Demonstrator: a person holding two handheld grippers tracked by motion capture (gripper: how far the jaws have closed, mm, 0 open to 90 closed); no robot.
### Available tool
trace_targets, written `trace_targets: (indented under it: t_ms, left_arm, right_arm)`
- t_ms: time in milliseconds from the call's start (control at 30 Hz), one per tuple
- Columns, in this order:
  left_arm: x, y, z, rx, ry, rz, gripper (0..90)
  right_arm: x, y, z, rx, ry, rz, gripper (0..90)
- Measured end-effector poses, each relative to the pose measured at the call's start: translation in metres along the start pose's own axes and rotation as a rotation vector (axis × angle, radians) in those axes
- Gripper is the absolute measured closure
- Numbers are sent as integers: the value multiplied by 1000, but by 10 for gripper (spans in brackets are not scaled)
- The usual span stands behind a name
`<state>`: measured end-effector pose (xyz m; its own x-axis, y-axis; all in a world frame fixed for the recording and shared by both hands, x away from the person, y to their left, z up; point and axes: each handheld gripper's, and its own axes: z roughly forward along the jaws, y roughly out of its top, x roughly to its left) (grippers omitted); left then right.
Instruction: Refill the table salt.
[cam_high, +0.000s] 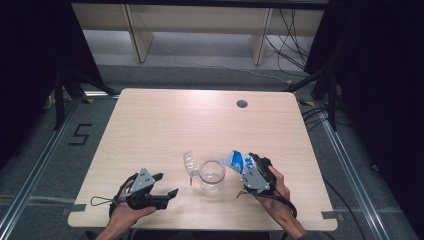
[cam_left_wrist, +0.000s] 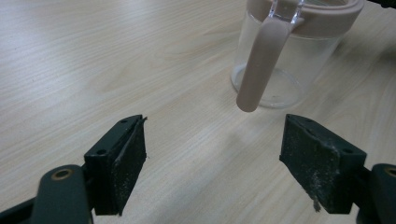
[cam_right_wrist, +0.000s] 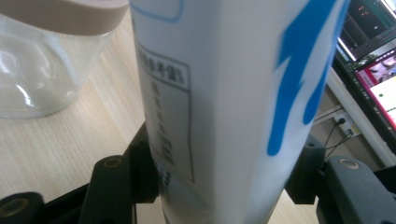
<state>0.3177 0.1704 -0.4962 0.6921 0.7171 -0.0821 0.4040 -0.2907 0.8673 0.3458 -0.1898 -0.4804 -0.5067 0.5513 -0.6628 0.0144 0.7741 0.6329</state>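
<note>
Right gripper has its fingers clamped on the milk carton, tipped toward the glass jar mid-tabletop. Left gripper sits with fingers spread, nothing between them. We reckon the carton is light and crushable: grip its flat sides low. The jar is rigid, slippery and fragile.

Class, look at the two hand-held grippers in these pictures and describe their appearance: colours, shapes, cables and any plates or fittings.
Both the left gripper and the right gripper are black, each topped by a grey three-cornered plate and trailing a thin black cable. Seen close, the left gripper's jaws end in blocky black pads, scuffed and dusty, on arms with brass-coloured pivot pins. The person's forearms are bare, with no sleeves in view.
</note>
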Motion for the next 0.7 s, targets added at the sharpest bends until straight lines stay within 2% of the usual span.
trace_targets:
  t_ms: [33, 67, 100, 267, 300, 333, 400, 533, 600, 700]
  left_arm:
    - [0, 0, 0, 2, 3, -6, 219]
    - [0, -1, 0, 4, 2, -6, 219]
    - [0, -1, 0, 3, 2, -6, 219]
    - [-1, -1, 0, 5, 2, -3, 219]
    - [-1, -1, 0, 3, 3, -5, 219]
    - [-1, -1, 0, 0, 1, -16, 220]
    - [-1, 0, 0, 2, 1, -6, 220]
    - [-1, -1, 0, 2, 2, -5, 220]
    - [-1, 0, 0, 1, 1, -5, 220]
    - [0, -1, 0, 6, 1, -4, 220]
  right_arm:
    - [-1, 0, 0, -4, -2, -23, 435]
    - [-1, 0, 0, -6, -3, -25, 436]
    - [0, 1, 0, -3, -7, -11, 436]
    - [0, 2, 0, -9, -5, -30, 437]
    - [2, 1, -1, -4, -9, -15, 437]
    - [1, 2, 0, -4, -3, -40, 437]
    - [3, 2, 0, -3, -14, -33, 437]
    - [3, 3, 0, -5, -23, -80, 438]
    - [3, 3, -1, -1, -28, -70, 438]
    - [4, 3, -1, 1, -34, -95, 439]
